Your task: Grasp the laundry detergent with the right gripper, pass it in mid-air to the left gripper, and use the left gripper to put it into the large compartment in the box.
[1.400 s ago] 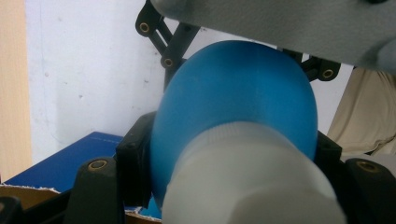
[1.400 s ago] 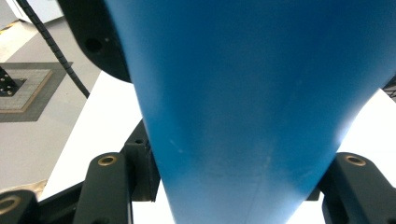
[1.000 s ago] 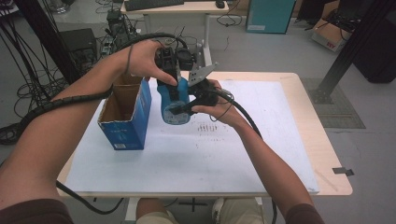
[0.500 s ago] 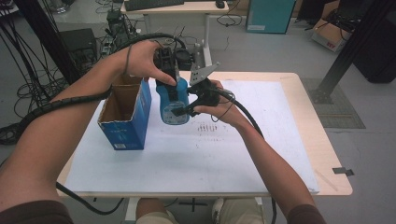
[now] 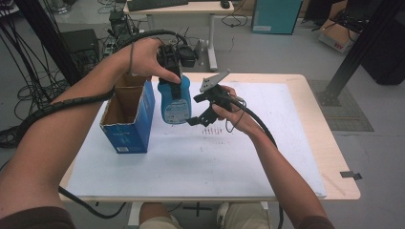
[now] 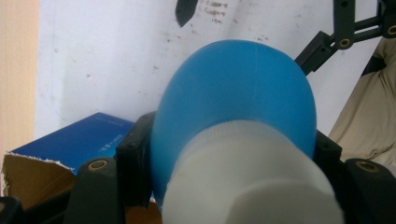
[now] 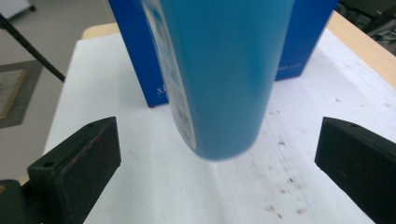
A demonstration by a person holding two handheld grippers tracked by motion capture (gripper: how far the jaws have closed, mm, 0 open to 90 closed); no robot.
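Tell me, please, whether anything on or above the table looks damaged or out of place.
The blue box has a ragged, torn top edge, seen in the left gripper view, and dark smudges mark the white table cover. Nothing has spilled.

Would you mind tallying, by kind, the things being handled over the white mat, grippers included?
Blue bottle, white-capped, clamped by the left gripper: 1
Open blue cardboard box: 1
Grippers: 2, the left gripper and the right gripper, whose jaws have just been opening and stand apart either side of the bottle's base
White mat: 1
Total: 5
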